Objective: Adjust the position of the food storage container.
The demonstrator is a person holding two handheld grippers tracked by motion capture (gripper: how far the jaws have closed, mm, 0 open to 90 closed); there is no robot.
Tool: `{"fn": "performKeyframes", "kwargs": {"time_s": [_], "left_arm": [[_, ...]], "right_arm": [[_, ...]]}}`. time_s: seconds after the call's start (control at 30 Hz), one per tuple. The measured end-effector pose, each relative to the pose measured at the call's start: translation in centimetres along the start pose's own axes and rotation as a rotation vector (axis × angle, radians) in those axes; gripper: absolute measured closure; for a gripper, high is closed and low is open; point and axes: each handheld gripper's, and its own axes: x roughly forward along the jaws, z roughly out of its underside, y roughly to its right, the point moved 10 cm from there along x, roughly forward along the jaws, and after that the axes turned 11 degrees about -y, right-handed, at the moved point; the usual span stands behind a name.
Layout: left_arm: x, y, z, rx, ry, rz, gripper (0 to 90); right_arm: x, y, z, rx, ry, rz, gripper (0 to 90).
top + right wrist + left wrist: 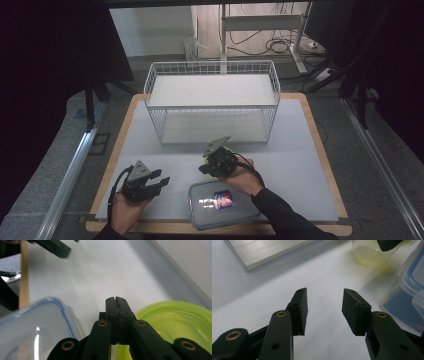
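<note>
Just beside right hand-held gripper [117, 302]: yellow-green bowl [180, 322].

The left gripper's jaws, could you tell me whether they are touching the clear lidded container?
Apart. In the left gripper view, the left gripper has open jaws over bare table, and the container sits off to the side.

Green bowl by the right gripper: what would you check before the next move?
1. Right gripper jaws shut: ok, pads meet.
2. Bowl rim pinched between them: cannot tell; the bowl lies beside and below the jaws.
3. Left gripper open with nothing between its jaws: ok.
4. Box has its lid on: ok, the blue-rimmed lid sits on top.
5. Basket apart from both grippers: ok, it stands farther back on the table.
</note>
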Motion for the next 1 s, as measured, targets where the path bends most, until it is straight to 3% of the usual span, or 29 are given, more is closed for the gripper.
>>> {"fn": "performKeyframes", "kwargs": {"time_s": [0.13, 0.3, 0.53, 1.0], "left_arm": [[0.0, 0.0, 0.0, 0.000, 0.001, 0.001, 55.7], [0.0, 0.0, 0.0, 0.002, 0.000, 0.001, 55.8], [0.0, -0.1, 0.0, -0.001, 0.003, 0.003, 55.9], [0.2, 0.0, 0.0, 0.000, -0.002, 0.007, 56.0]], "right_arm": [[-0.3, 0.7, 0.7, 0.025, 0.004, 0.011, 88.6], [-1.2, 2.0, -0.4, 0.066, 0.060, -0.002, 88.6], [0.0, 3.0, -0.4, 0.048, 0.007, 0.021, 88.6], [-2.3, 5.0, 2.8, 0.102, 0.000, 0.081, 88.8]]}}
